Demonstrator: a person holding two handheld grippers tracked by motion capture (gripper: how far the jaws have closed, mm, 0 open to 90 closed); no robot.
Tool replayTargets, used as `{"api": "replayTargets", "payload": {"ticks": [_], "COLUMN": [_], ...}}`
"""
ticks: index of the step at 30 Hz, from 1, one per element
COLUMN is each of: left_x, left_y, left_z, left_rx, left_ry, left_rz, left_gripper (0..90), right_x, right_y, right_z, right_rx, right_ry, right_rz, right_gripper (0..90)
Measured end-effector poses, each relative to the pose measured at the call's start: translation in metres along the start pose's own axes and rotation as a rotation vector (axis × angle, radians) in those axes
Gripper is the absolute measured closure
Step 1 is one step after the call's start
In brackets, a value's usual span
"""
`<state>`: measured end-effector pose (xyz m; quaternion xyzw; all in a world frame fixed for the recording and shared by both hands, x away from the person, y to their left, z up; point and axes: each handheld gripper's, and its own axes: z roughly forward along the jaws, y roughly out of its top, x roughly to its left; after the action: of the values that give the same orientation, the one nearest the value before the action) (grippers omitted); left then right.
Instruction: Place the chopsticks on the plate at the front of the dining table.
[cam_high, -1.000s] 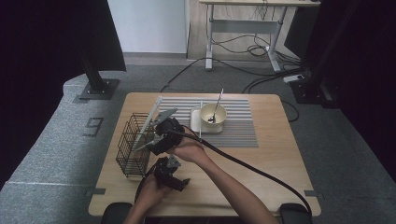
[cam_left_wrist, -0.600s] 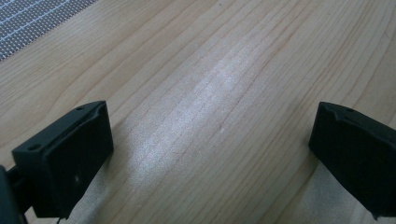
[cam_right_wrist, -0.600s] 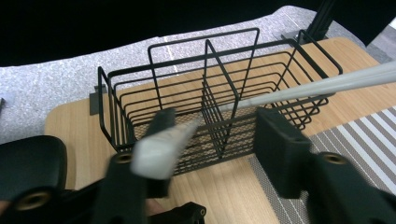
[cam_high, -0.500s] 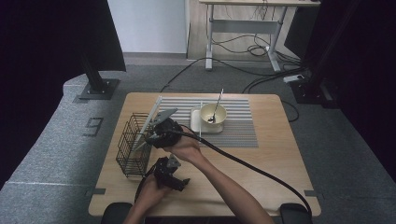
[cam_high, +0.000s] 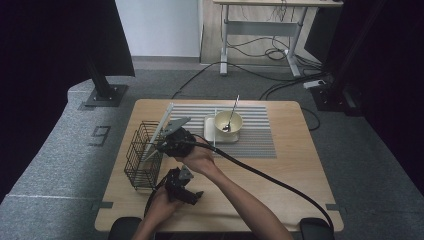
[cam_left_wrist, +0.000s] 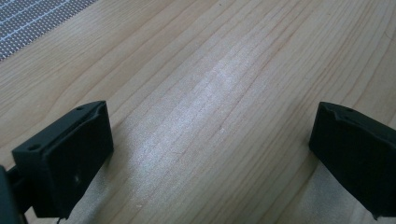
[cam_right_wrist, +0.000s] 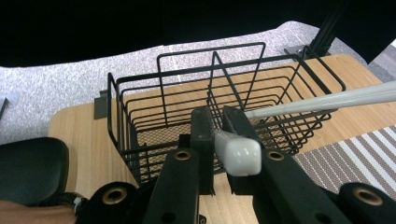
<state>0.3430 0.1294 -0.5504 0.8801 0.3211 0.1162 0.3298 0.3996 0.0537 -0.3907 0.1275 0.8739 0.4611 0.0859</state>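
The white stick (cam_right_wrist: 327, 100) runs off the right gripper view's right edge, its far end unseen.

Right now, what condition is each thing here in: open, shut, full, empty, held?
Right gripper: shut on the white chopsticks, jaws just closed.
White chopsticks: held at one end, slanting over the basket.
Left gripper: open, nothing between its jaws, over bare table.
Wire basket: upright, looks empty.
Bowl: upright on a tray, spoon leaning in it.
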Motion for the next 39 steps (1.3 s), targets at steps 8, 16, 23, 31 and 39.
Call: {"api": "replayTargets", "payload": {"ticks": [8, 16, 23, 31, 39], "left_x": [0.000, 0.000, 0.000, 0.000, 0.000], "left_y": [0.000, 0.000, 0.000, 0.000, 0.000], "left_z": [0.000, 0.000, 0.000, 0.000, 0.000], "left_rx": [0.002, 0.002, 0.000, -0.001, -0.001], "left_ry": [0.001, 0.002, 0.003, 0.002, 0.001], "left_rz": [0.002, 0.000, 0.000, 0.001, 0.001], "left_gripper": [0.0, 0.0, 0.0, 0.0, 0.0], "right_x": [0.003, 0.004, 0.005, 0.000, 0.000], "right_y": [0.004, 0.011, 0.013, 0.015, 0.022], "right_z": [-0.007, -0.025, -0.040, -0.056, -0.075], "right_rx": [-0.017, -0.054, -0.079, -0.100, -0.118], "right_ry": [0.009, 0.014, 0.011, 0.003, -0.008], "right_rz": [0.001, 0.006, 0.004, 0.016, 0.012], "right_gripper": [83.0, 83.0, 83.0, 82.9, 83.0]}}
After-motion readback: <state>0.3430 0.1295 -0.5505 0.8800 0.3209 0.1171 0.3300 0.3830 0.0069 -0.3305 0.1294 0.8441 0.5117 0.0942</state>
